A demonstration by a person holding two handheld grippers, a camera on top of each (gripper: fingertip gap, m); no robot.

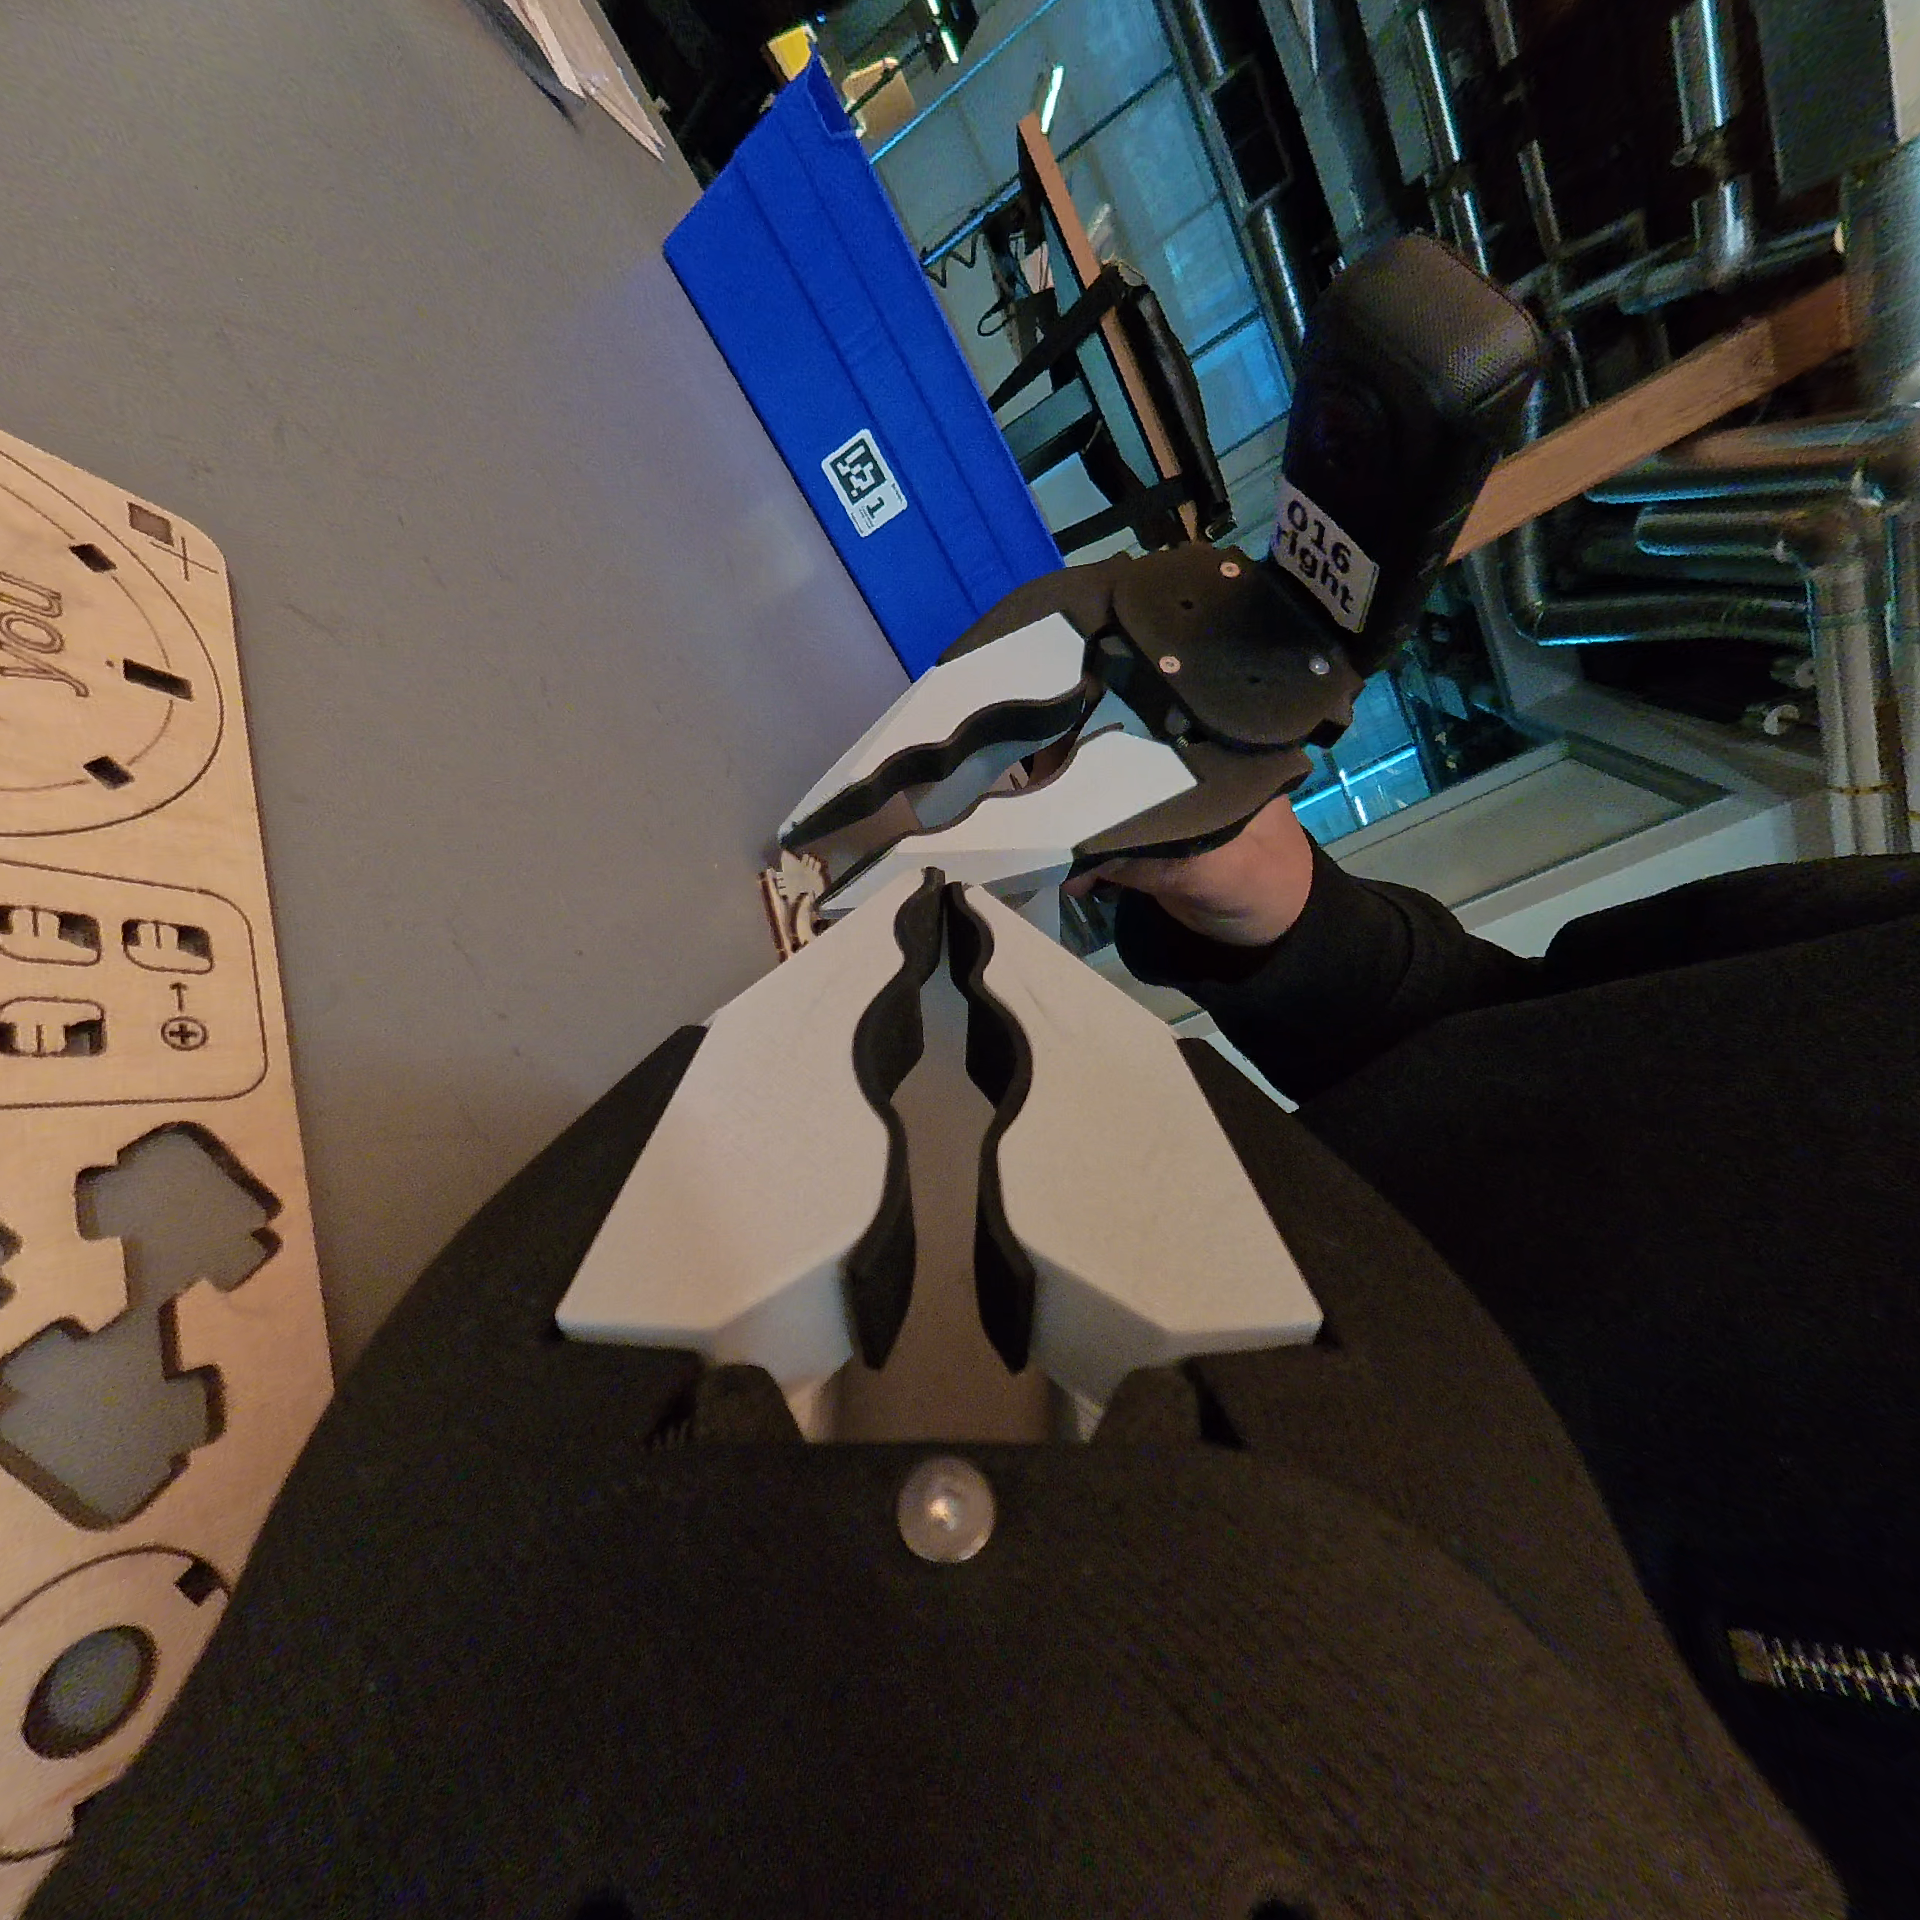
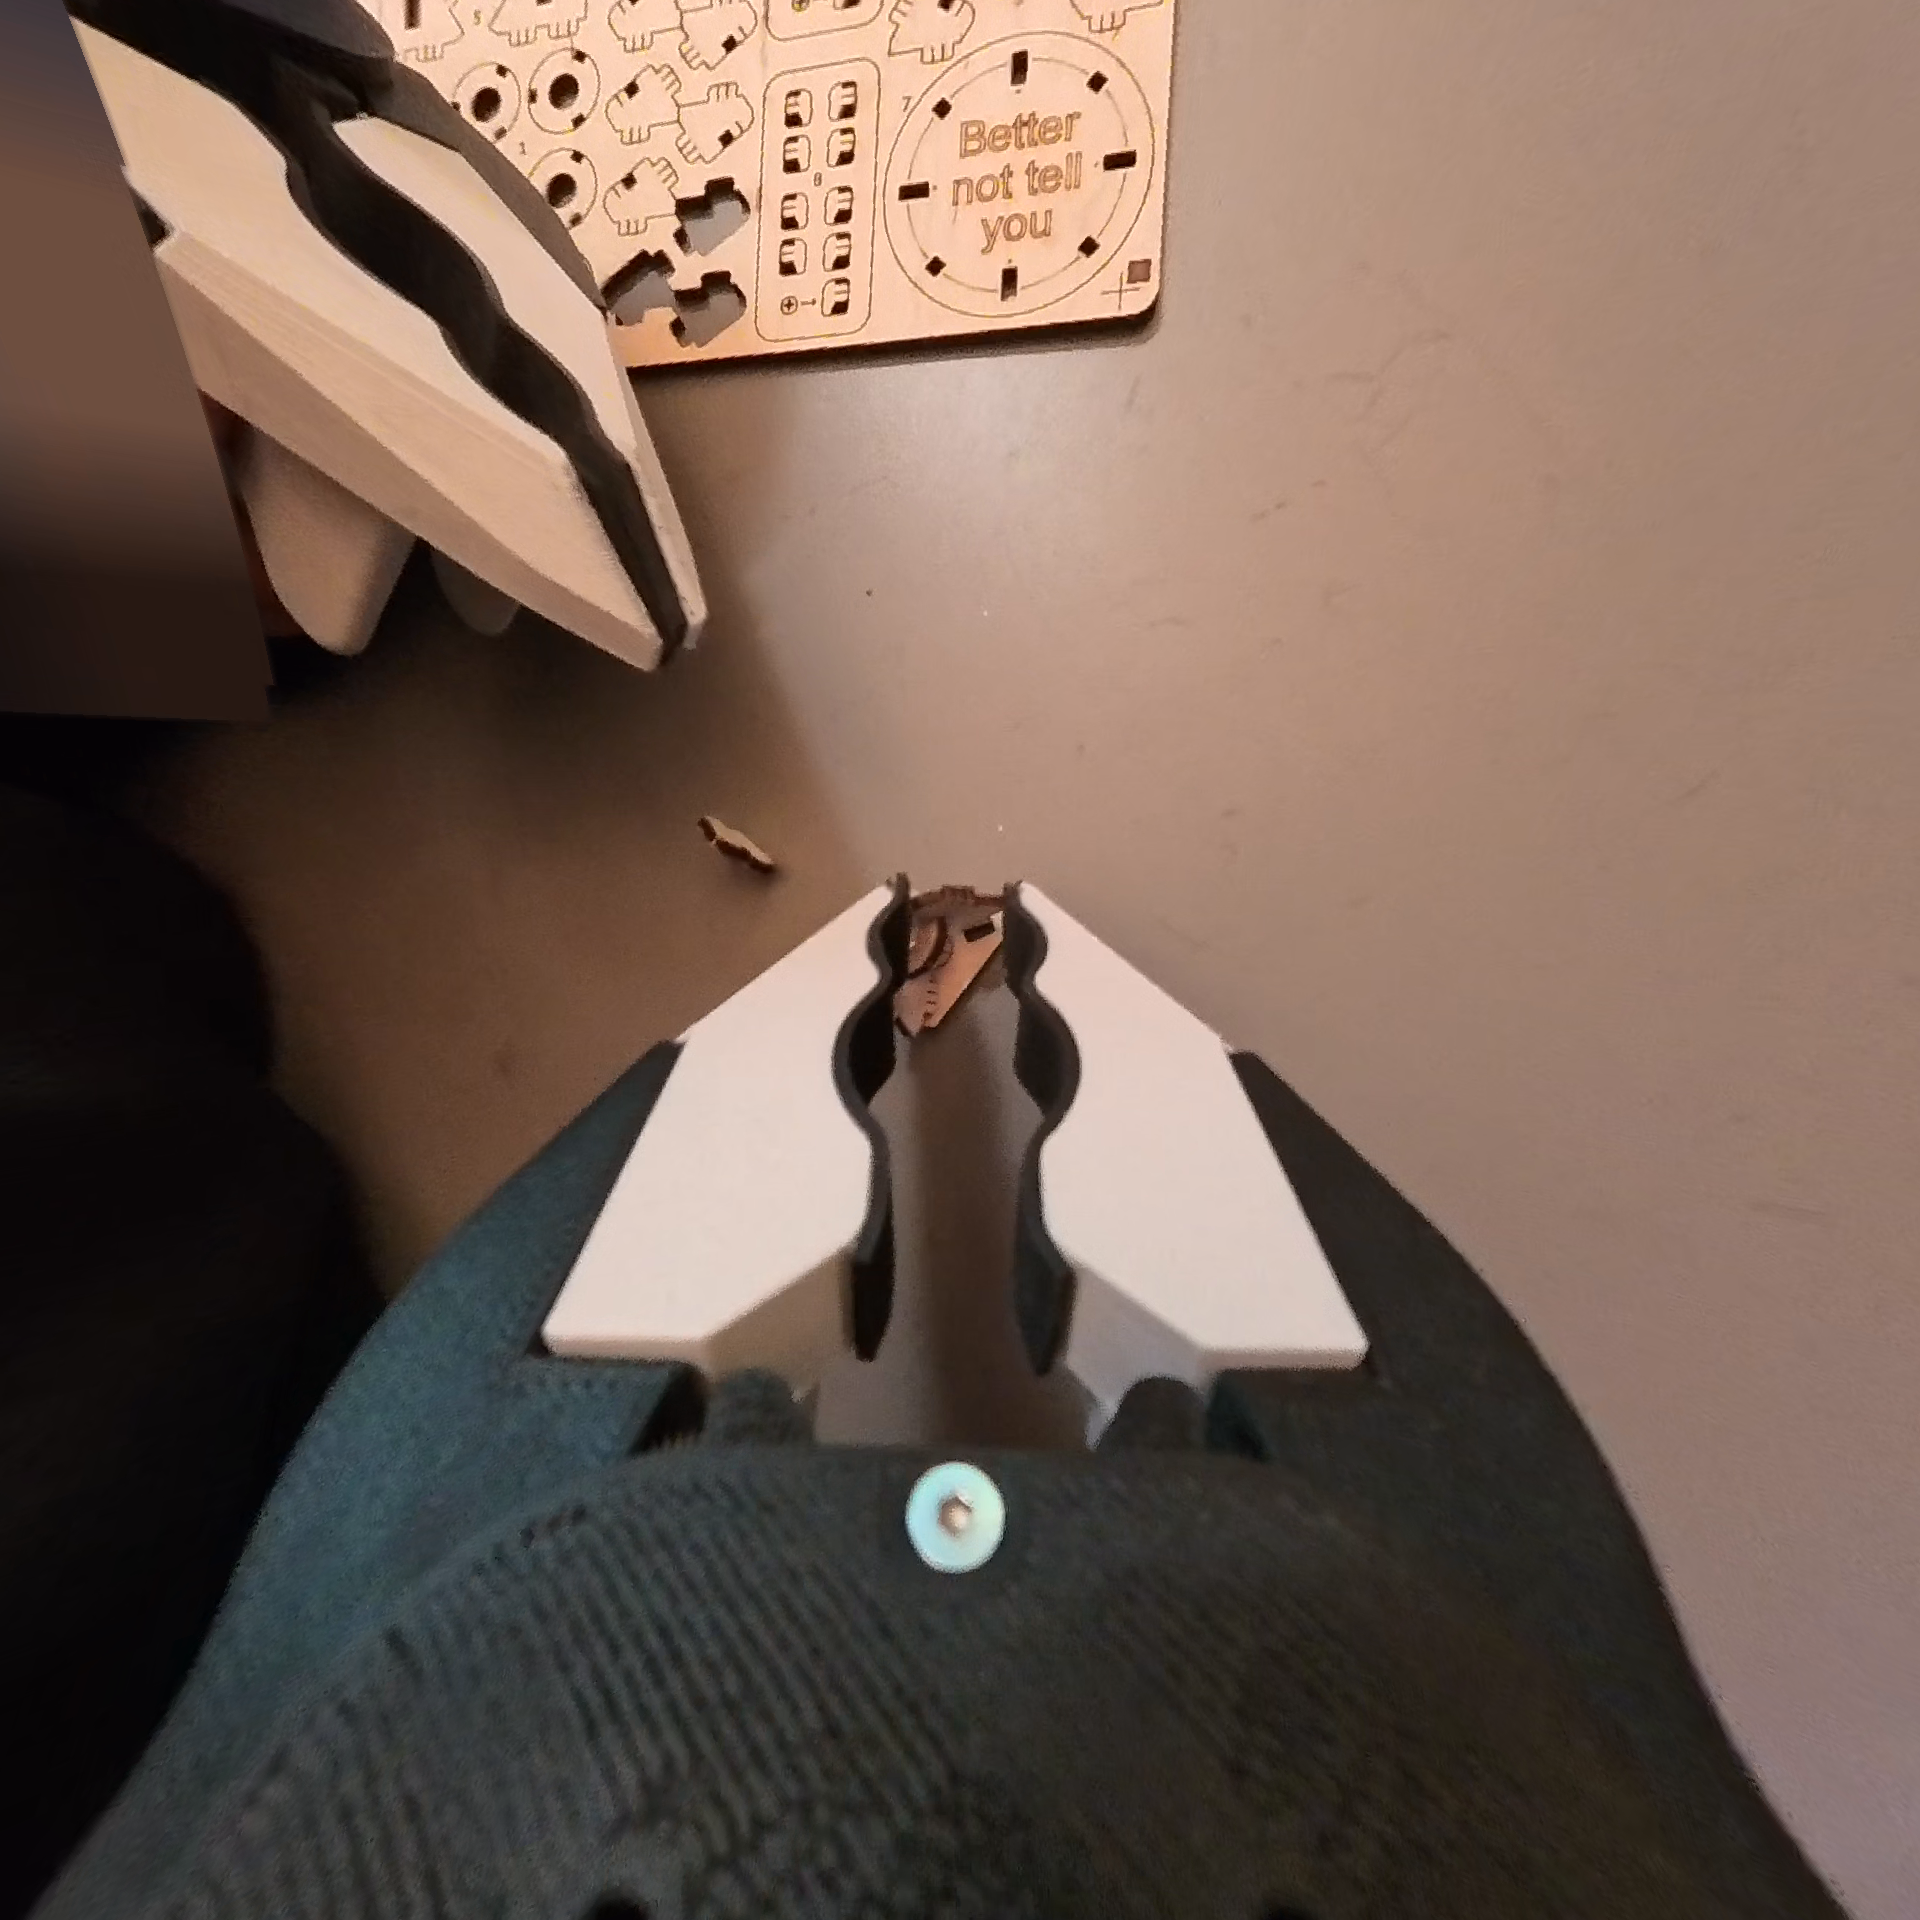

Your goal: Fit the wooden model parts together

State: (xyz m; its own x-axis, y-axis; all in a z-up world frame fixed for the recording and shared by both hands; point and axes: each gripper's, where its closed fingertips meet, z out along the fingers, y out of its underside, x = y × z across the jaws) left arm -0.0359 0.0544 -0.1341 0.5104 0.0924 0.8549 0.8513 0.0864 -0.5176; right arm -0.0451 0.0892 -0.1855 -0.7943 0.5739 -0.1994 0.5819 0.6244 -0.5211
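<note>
The right hand-held gripper [image 2: 954, 902] is clamped on a small wooden cut-out assembly [image 2: 940, 961], held just above the grey tabletop [image 2: 1455, 727]. The left hand-held gripper [image 1: 943, 888] is closed on nothing. Near the tabletop's far edge lies the plywood sheet [image 2: 935, 301], several shapes punched out, most apparently remaining. One loose wooden piece [image 2: 738, 844] lies nearby.

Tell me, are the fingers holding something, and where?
The right gripper pinches a small wooden piece at its fingertips, by its two opposite sides. The left gripper is shut, holding nothing.
</note>
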